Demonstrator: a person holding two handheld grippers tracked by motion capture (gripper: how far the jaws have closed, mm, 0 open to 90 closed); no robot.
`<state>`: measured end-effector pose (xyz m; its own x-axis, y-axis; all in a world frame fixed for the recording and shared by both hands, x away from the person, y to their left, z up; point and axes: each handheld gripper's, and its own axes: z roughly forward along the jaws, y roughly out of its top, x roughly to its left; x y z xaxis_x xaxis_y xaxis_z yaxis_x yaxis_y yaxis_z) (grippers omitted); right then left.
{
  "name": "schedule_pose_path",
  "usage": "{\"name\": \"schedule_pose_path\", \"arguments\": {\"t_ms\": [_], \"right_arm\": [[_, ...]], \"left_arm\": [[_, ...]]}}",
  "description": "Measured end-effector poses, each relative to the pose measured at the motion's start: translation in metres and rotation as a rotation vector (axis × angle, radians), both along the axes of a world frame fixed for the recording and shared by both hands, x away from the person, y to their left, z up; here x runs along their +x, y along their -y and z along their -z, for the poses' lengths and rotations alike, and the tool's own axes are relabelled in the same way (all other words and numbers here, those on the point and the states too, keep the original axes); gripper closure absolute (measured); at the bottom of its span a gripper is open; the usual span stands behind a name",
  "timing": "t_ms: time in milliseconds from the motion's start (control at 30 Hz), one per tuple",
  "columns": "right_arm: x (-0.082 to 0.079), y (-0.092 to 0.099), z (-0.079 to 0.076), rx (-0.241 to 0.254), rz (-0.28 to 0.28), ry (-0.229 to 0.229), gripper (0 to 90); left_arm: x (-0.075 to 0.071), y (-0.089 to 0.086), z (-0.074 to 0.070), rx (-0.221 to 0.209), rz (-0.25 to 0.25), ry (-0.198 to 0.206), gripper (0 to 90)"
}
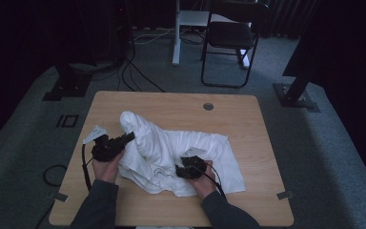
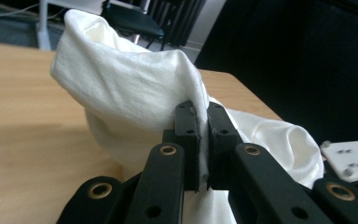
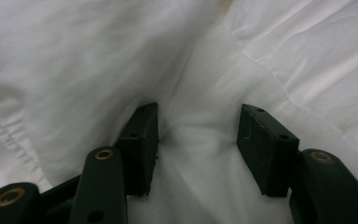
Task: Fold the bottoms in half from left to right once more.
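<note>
High view: white cloth (image 1: 171,152) lies rumpled across the middle of the wooden worktop (image 1: 248,119), one part pulled up into a hump at its left end. My left gripper (image 1: 129,137) sits at the left edge of the cloth, pointing into that raised hump. My right gripper (image 1: 183,168) is down on the near, lower part of the cloth, near the middle. Chair and cables on the floor beyond, not involved.

Left gripper view: my left gripper (image 2: 203,140) has its jaws together, clamped on a fold of the white cloth (image 2: 130,88). The fabric rises from the pinch into a tall loose peak, clear of the worktop (image 2: 23,116) behind it. Grip looks firm, fabric pinched thin between the pads.

Right gripper view: my right gripper (image 3: 198,144) has its jaws apart, pressed into the white cloth (image 3: 284,51). A small ridge of fabric sits between the pads but they don't pinch it.

Step, as I judge it: one corner or edge is lifted, second grip point being taken, likely for spreading or folding. Next move calls for closing the right jaws on that ridge, catching one layer if possible, before lifting. Risk: grabbing several layers at once.
</note>
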<state>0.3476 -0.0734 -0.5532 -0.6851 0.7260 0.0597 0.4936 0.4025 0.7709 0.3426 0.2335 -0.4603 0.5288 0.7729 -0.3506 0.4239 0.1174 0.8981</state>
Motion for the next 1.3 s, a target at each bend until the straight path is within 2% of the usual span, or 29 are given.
{"name": "schedule_pose_path", "arguments": {"t_ms": [167, 233, 333, 367, 400, 433, 467, 533, 600, 733, 800, 867, 967, 1100, 1200, 1300], "right_arm": [[0.001, -0.013, 0.002, -0.023, 0.012, 0.030, 47.5], [0.002, -0.023, 0.001, -0.044, 0.027, 0.048, 47.4], [0.005, -0.039, 0.001, -0.051, 0.047, 0.064, 47.5], [0.005, -0.039, 0.001, -0.051, 0.047, 0.064, 47.5], [0.006, -0.044, 0.001, -0.052, 0.051, 0.066, 47.4], [0.009, -0.058, 0.002, -0.035, 0.048, 0.080, 47.4], [0.011, -0.062, 0.003, -0.016, 0.034, 0.074, 47.4], [0.014, -0.065, 0.001, 0.030, -0.003, 0.028, 46.2], [0.013, -0.058, -0.006, 0.073, -0.025, 0.024, 41.8], [0.002, -0.031, -0.016, 0.115, -0.043, 0.071, 38.0], [-0.001, -0.021, -0.015, 0.097, -0.025, 0.079, 38.7], [-0.002, -0.012, -0.009, 0.051, -0.003, 0.071, 39.7], [-0.001, -0.012, 0.001, 0.045, -0.004, 0.048, 40.1], [0.002, -0.015, -0.003, 0.035, -0.026, 0.031, 37.2], [0.001, -0.004, -0.015, 0.074, -0.047, 0.032, 33.5], [0.003, 0.016, -0.031, 0.141, -0.023, 0.089, 30.9]], "left_arm": [[0.007, 0.015, -0.012, 0.018, 0.047, 0.025, 86.3], [0.009, 0.020, -0.016, 0.021, 0.058, 0.030, 86.3], [0.012, 0.029, -0.020, 0.030, 0.081, 0.040, 86.3], [0.012, 0.029, -0.020, 0.030, 0.081, 0.040, 86.3], [0.015, 0.035, -0.022, 0.046, 0.093, 0.046, 86.3], [0.017, 0.038, -0.022, 0.047, 0.094, 0.046, 86.3], [0.019, 0.039, -0.022, 0.054, 0.098, 0.042, 86.2], [0.021, 0.040, -0.020, 0.055, 0.100, 0.036, 86.2], [0.022, 0.039, -0.019, 0.052, 0.101, 0.035, 86.2], [0.023, 0.038, -0.018, 0.051, 0.103, 0.033, 86.2], [0.023, 0.040, -0.019, 0.054, 0.107, 0.033, 86.3], [0.023, 0.043, -0.020, 0.053, 0.113, 0.035, 86.2], [0.025, 0.051, -0.021, 0.068, 0.124, 0.034, 86.2], [0.028, 0.061, -0.022, 0.101, 0.135, 0.033, 86.2], [0.030, 0.063, -0.021, 0.106, 0.139, 0.027, 86.2], [0.030, 0.063, -0.021, 0.112, 0.139, 0.025, 86.2]]}}
